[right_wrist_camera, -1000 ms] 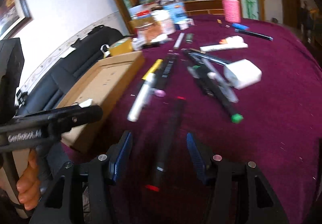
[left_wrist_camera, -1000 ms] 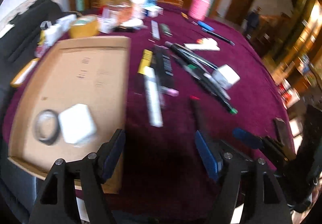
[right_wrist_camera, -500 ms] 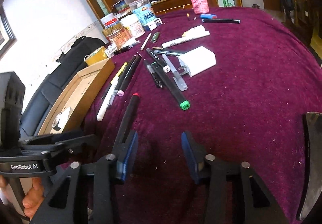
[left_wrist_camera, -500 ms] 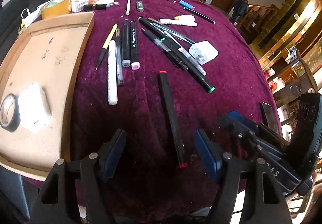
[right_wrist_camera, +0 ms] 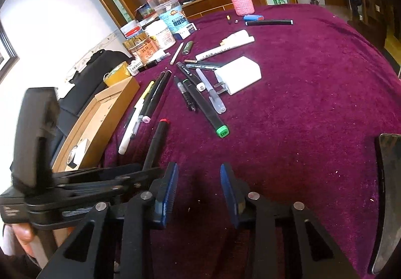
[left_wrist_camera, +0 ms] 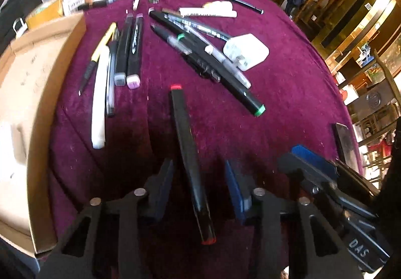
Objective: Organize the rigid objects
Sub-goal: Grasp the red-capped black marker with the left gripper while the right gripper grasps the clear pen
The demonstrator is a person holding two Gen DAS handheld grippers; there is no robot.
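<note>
A black marker with red ends (left_wrist_camera: 190, 161) lies on the purple tablecloth, running between the fingers of my open left gripper (left_wrist_camera: 199, 186); neither finger touches it. It also shows in the right wrist view (right_wrist_camera: 156, 144), left of my open, empty right gripper (right_wrist_camera: 199, 186). Farther back lie several pens and markers, among them a green-capped black marker (left_wrist_camera: 225, 80) and a white pen (left_wrist_camera: 99, 103). A white charger plug (left_wrist_camera: 246, 52) sits beside them. A cardboard tray (left_wrist_camera: 37, 93) at the left holds a white box and a tape roll (right_wrist_camera: 72, 156).
Jars, boxes and a pink wrapped bottle (right_wrist_camera: 240, 0) crowd the table's far edge. A dark phone (left_wrist_camera: 344, 138) lies at the right edge. A black bag (right_wrist_camera: 100, 65) rests beyond the tray. The right gripper's body (left_wrist_camera: 333, 186) shows low right in the left view.
My left gripper has moved forward and right, so the red-ended marker now lies between its fingers. My right gripper has drawn back a little, off that marker.
</note>
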